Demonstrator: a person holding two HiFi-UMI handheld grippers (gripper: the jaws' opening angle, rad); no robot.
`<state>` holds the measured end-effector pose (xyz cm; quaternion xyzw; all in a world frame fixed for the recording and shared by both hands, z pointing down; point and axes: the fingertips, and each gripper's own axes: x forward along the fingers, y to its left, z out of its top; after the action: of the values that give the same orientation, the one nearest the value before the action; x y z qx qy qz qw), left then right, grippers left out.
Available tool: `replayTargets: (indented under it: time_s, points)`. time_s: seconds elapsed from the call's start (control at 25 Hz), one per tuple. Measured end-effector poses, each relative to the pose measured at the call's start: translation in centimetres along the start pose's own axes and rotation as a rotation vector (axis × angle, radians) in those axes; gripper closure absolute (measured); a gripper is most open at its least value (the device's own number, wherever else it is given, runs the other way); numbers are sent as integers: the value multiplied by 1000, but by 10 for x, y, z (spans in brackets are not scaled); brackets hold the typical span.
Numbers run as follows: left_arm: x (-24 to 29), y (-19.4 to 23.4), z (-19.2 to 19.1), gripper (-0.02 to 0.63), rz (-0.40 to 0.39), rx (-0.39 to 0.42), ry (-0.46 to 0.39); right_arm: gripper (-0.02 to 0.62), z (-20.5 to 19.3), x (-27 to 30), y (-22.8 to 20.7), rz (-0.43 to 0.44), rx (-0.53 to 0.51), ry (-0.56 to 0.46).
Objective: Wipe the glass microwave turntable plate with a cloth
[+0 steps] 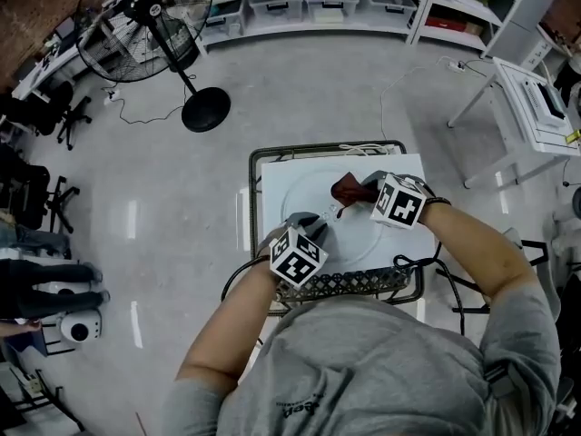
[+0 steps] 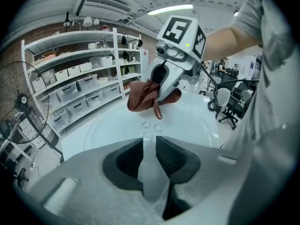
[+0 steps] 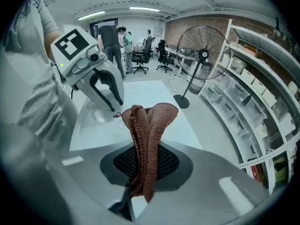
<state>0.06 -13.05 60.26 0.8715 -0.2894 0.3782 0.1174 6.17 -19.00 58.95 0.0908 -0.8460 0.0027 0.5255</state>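
Closest in, my left claw (image 2: 149, 149) was clamped on the near rim of the glass turntable plate (image 2: 192, 121). Its two dark pads pressed on the clear edge from either side. The plate lay flat ahead of that grip, with its centre studs showing just past the jaws.

My right claw (image 3: 146, 161) was clamped on the cloth (image 3: 149, 123), a brown knitted piece. The cloth was bunched into folds that stood up out of the jaws. This claw pointed steeply down over the far half of the plate, opposite the left claw, and the two were near each other but apart. The loose end of the cloth hung just above the glass; contact with the glass could not be confirmed.

The plate rested on a white top (image 1: 272, 178), which sat on a wire cart (image 1: 363, 285). Beyond the cart, a pedestal fan (image 1: 150, 16) stood on the grey floor. Shelving (image 2: 79, 76) loaded with storage bins (image 2: 89, 83) ran along the far wall.
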Motion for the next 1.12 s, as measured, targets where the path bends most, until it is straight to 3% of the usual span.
replayTargets:
  time_s: [0.32,0.52,0.68,0.96,1.12]
  points:
    - [-1,0,0,517,-2,12,1,531,9,1,66,148,-44,5]
    - [1,-1,1,522,-1,25,-5,531,23,12,60,191,75,-27]
    - [3,-1,1,535,16,38,-8,531,39,22,39,168,124,-45]
    - [1,1,1,540,10,44,-10,531,81,44,4,111,104,-62]
    - [3,1,1,541,13,44,-11,531,104,59,-8,76,34,-45]
